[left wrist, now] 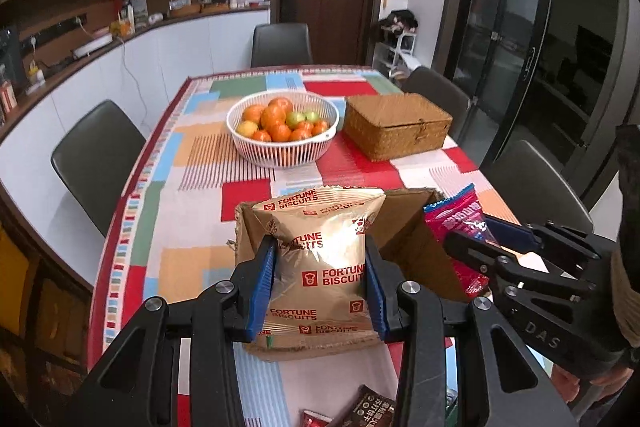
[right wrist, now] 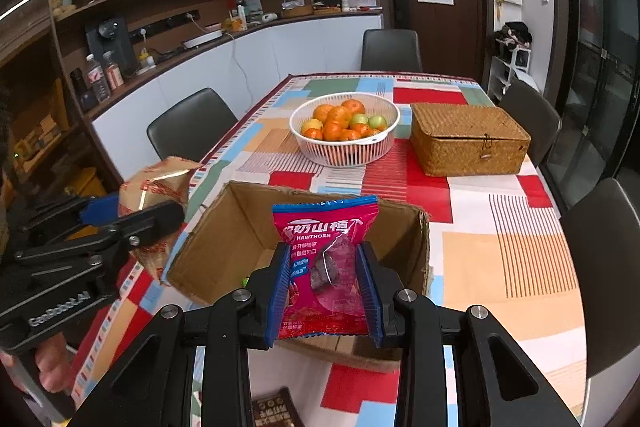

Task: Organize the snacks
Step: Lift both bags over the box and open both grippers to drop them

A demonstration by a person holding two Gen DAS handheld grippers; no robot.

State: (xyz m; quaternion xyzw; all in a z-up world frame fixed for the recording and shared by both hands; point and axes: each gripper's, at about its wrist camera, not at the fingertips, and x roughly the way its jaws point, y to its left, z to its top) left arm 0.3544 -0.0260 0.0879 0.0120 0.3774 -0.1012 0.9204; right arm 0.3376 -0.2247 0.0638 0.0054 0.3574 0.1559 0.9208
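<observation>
My left gripper [left wrist: 320,283] is shut on a gold Fortune Biscuits packet [left wrist: 320,247] and holds it upright at the left end of an open cardboard box [left wrist: 404,223]. My right gripper [right wrist: 323,291] is shut on a pink hawthorn snack packet [right wrist: 326,251] and holds it over the near side of the same box [right wrist: 224,239]. The right gripper also shows in the left wrist view [left wrist: 476,239] with the pink packet [left wrist: 460,219]. The left gripper shows in the right wrist view [right wrist: 132,215] with the gold packet [right wrist: 160,187].
A white basket of oranges [left wrist: 282,147] and a closed wicker box [left wrist: 396,125] stand further back on the patchwork tablecloth [left wrist: 192,211]. Dark and red snack packets [left wrist: 360,407] lie near the front edge. Chairs [left wrist: 96,159] surround the table.
</observation>
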